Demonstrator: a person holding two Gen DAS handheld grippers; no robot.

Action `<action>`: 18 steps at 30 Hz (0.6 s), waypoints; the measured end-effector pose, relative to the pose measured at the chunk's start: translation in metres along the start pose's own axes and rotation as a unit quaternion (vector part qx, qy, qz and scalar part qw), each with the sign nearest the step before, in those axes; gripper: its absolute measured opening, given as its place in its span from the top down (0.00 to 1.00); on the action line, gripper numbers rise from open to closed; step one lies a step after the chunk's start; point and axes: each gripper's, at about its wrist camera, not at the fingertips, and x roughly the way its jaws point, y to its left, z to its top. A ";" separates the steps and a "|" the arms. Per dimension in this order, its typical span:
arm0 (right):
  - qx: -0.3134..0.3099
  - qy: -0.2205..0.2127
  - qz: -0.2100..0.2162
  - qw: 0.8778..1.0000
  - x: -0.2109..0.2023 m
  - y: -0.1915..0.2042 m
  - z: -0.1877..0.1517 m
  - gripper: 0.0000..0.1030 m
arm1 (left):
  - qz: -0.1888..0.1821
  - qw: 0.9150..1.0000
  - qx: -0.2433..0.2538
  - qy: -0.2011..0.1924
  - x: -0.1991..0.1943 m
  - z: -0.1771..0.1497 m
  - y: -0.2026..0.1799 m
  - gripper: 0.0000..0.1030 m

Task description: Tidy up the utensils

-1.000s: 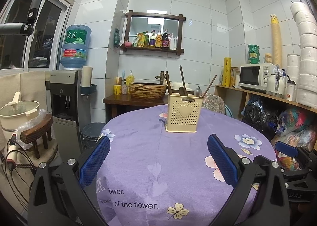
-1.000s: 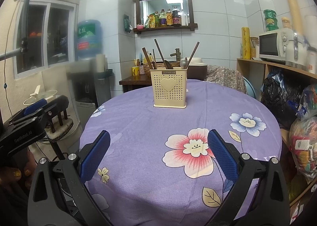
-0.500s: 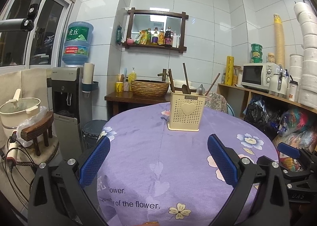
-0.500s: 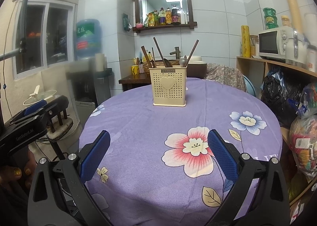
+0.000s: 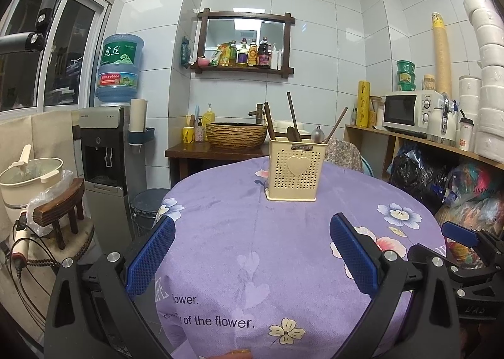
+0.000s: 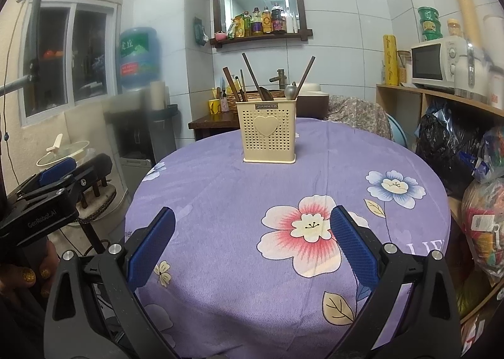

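Observation:
A cream perforated utensil holder [image 5: 293, 173] [image 6: 267, 133] with a heart on its front stands upright at the far middle of the round table [image 5: 252, 233] [image 6: 220, 188], which is covered by a purple flowered cloth. Dark wooden chopsticks, a wooden spoon [image 5: 293, 133] and a metal spoon [image 6: 291, 91] stick out of it. My left gripper [image 5: 252, 251] hangs open over the near edge with nothing between its fingers. My right gripper [image 6: 252, 242] is also open and empty, near the front right; it shows at the right edge of the left wrist view [image 5: 460, 234].
A water dispenser [image 5: 107, 151] and a small wooden stool [image 5: 60, 204] stand left of the table. A wooden side table with a woven basket [image 5: 236, 135] is behind it. Shelves with a microwave [image 5: 409, 110] and bags [image 6: 447, 141] line the right.
Both views have drifted slightly, so the holder sits a little differently in frame. Both grippers stay open and empty; nothing on the table has moved.

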 end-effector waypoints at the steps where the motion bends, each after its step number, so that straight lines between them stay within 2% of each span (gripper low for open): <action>1: 0.000 -0.001 -0.001 1.000 0.000 0.000 0.000 0.06 | 0.000 1.000 -0.002 0.001 0.000 0.000 0.001 0.05; 18: 0.000 0.001 -0.001 1.000 0.000 0.002 0.001 0.06 | 0.001 1.000 0.004 0.002 -0.001 -0.001 0.001 0.05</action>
